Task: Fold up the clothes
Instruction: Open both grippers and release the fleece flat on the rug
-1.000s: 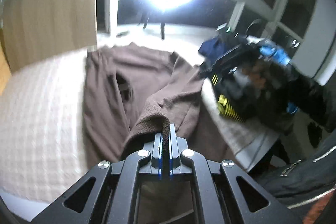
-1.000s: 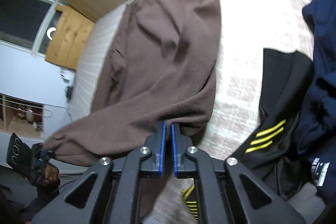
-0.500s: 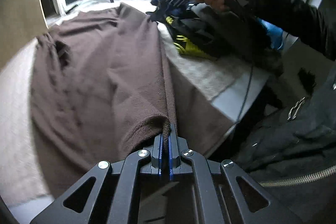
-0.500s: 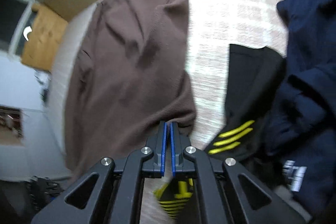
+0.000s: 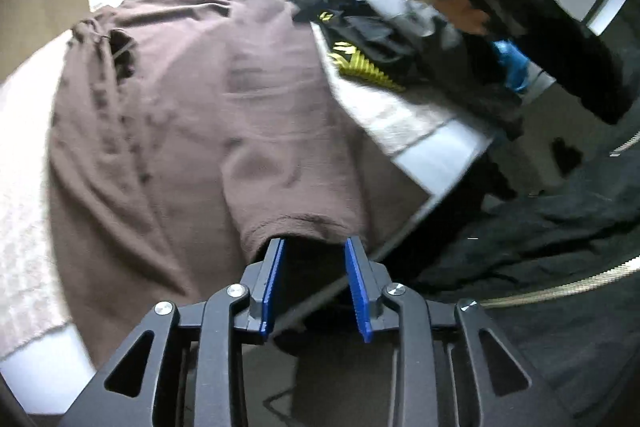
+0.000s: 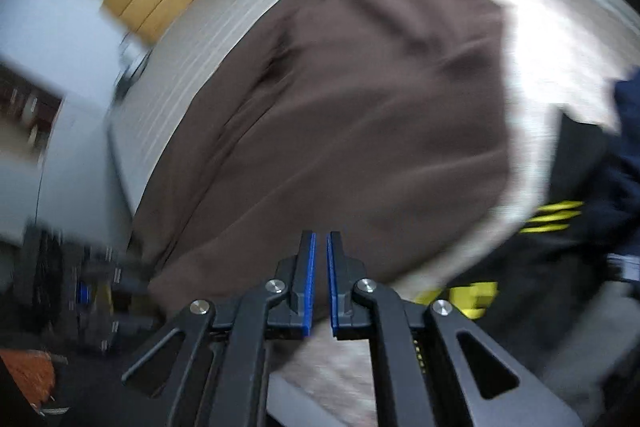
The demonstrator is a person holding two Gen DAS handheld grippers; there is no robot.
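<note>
The left tongs [image 5: 314, 245] are opening: their blue pads [image 5: 273, 279] stand apart, and the hem of the brown garment [image 5: 200, 99] lies just at their tips, a folded edge bridging the gap without being pressed from either side. That brown garment is spread across a bed [image 5: 24, 163] with a pale checked cover, one side hanging over the near edge of the mattress. The right tongs [image 6: 319, 239] are pressed nearly together, only a thin slit showing between the blue pads [image 6: 309, 275]; the view from the right wrist is blurred, and I cannot tell whether any cloth is caught in that slit, though the brown garment [image 6: 360, 107] fills the space just beyond the tips. To the right of the brown garment on the bed lies a black garment with yellow stripes [image 6: 560, 215], and beside it a dark blue garment [image 6: 630, 99]. In the view from the left wrist, the person's right hand [image 5: 468, 11] shows at the upper right in a dark sleeve [image 5: 568, 47], above the pile of dark clothes.
</note>
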